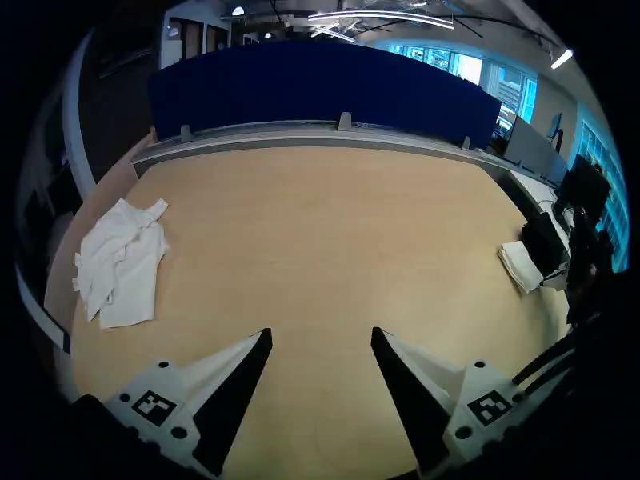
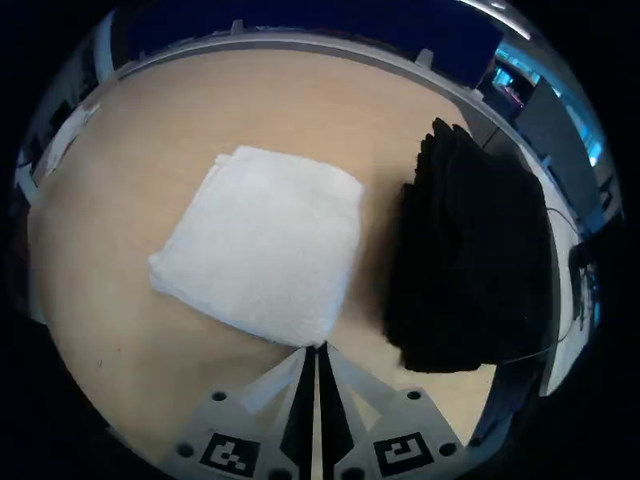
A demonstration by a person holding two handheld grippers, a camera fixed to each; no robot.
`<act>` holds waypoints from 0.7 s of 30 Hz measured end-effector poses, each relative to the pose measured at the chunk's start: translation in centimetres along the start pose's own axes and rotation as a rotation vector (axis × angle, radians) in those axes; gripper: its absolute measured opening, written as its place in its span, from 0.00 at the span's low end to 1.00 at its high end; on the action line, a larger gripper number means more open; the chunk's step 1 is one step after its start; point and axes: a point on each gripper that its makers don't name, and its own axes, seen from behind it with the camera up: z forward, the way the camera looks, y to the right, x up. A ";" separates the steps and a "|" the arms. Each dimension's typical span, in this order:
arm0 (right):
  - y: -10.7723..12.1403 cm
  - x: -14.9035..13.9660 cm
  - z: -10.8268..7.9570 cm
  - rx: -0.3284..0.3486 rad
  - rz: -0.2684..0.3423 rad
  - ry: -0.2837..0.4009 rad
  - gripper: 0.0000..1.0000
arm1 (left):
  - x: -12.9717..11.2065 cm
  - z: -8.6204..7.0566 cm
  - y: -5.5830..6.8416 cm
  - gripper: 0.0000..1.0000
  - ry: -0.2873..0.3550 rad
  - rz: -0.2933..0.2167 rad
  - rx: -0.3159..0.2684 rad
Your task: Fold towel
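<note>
Far to the left on the table [image 1: 336, 224] lies the towel [image 1: 120, 264], white and crumpled in a loose heap near the edge, well apart from everything else. I judge it light, soft and limp. It will sag and bunch when lifted, so I would pinch a corner or a hem in each tongs and draw it flat before folding. My left tongs [image 1: 320, 331] hover over bare wood, spread wide, with nothing between them. Over at the right a folded towel [image 2: 260, 248] lies squared off, and just beside it, on its right, is a black stack [image 2: 472, 248] of cloths. My right tongs [image 2: 318, 348] are closed to a thin slit and grip nothing I can see. Their tips are at the folded towel's near edge, and I cannot tell whether they touch it.
</note>
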 end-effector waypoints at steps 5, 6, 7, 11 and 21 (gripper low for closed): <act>0.0 0.0 -0.1 -0.002 0.003 0.002 0.03 | 0.0 -0.1 0.0 0.92 0.000 0.001 0.001; 0.0 0.0 -0.1 -0.003 0.003 0.002 0.03 | 0.0 -0.1 0.0 0.92 0.000 0.000 0.001; 0.0 0.1 -0.1 -0.005 0.002 0.001 0.03 | 0.0 -0.1 0.0 0.92 0.000 0.000 0.002; 0.1 0.1 -0.1 -0.011 0.003 0.002 0.08 | -0.1 -0.2 0.1 0.92 0.000 0.000 0.000; -0.3 0.2 -0.6 0.004 0.013 0.014 0.59 | 0.1 -0.3 0.1 0.92 0.002 -0.002 -0.001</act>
